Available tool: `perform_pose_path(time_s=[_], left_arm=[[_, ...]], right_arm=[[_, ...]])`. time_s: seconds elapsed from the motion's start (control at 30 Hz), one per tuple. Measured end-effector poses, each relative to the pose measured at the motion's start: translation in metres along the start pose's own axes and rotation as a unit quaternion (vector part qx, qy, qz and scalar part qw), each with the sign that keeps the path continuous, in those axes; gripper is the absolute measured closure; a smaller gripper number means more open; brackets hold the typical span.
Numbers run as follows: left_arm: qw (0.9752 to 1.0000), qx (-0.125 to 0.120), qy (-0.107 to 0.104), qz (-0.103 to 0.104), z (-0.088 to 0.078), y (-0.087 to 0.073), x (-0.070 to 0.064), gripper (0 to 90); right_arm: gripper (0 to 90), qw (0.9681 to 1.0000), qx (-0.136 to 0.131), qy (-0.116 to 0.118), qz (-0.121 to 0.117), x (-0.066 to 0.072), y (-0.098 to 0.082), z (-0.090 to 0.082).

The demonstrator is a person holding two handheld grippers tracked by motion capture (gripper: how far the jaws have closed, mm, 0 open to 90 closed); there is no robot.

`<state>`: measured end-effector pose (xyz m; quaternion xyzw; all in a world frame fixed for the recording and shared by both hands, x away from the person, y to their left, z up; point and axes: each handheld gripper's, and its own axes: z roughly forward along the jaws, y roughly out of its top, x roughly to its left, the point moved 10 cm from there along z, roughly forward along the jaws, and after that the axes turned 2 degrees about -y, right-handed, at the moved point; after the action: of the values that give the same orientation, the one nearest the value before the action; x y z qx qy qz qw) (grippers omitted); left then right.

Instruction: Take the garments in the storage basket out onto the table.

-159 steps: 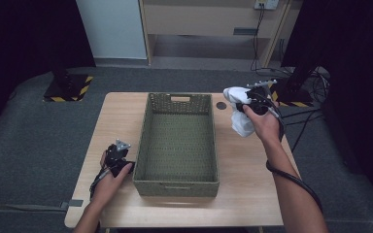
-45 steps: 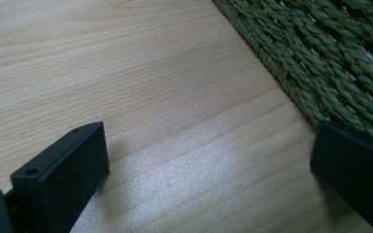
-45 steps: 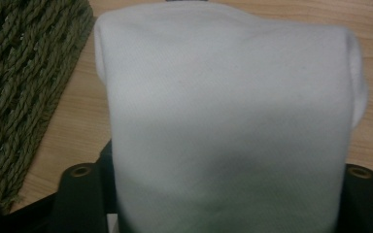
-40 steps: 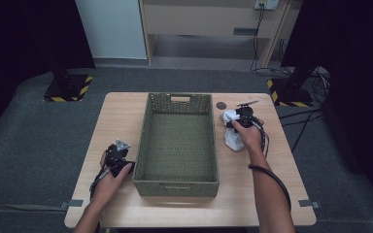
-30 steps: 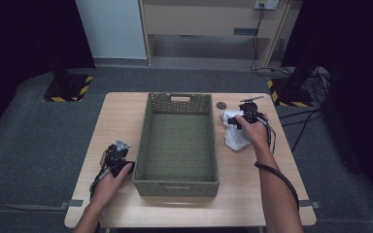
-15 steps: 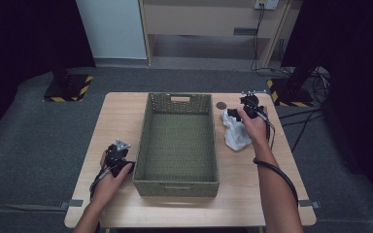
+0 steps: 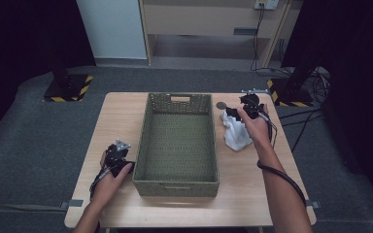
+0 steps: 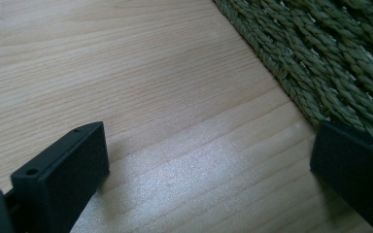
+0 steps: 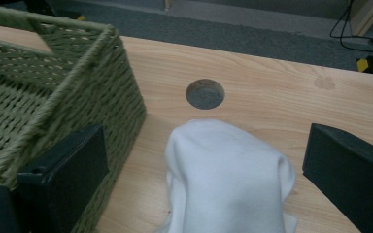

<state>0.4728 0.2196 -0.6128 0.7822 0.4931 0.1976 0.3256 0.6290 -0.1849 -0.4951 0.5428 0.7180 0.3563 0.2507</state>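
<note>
Readable text: I find none on my table [image 7: 252,194], basket [image 7: 177,182] or cloth [image 7: 236,136].

High view: right gripper [image 7: 236,113] sat partly under the person's right hand [image 7: 254,125]; its jaws read as a small dark mass at right of centre, gap too small to judge. White cloth [image 7: 235,135] partly covered by that hand. Left gripper [image 7: 118,156] at lower left likewise too small and dark to tell its jaws apart. Both forearms were cut off by the bottom edge.

Right gripper view: cloth's lower part ran off the bottom edge; woven basket [image 9: 39,97] cut by the left edge.

Left gripper view: right-hand jaw cut by the right edge; basket wall [image 8: 320,58] cropped at upper right.
</note>
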Motion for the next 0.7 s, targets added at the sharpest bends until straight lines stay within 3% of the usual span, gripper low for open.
perform_pose_path(time_s=[0.3, 0.7], left_arm=[[1.0, 0.0, 0.0, 0.0, 0.0, 0.0, 0.0, 0.0], [1.0, 0.0, 0.0, 0.0, 0.0, 0.0, 0.0, 0.0]], right_arm=[[2.4, 0.9996, -0.022, 0.014, -0.01, 0.008, 0.0, -0.027], [2.3, 0.9987, -0.029, 0.036, -0.02, 0.014, -0.037, -0.061]])
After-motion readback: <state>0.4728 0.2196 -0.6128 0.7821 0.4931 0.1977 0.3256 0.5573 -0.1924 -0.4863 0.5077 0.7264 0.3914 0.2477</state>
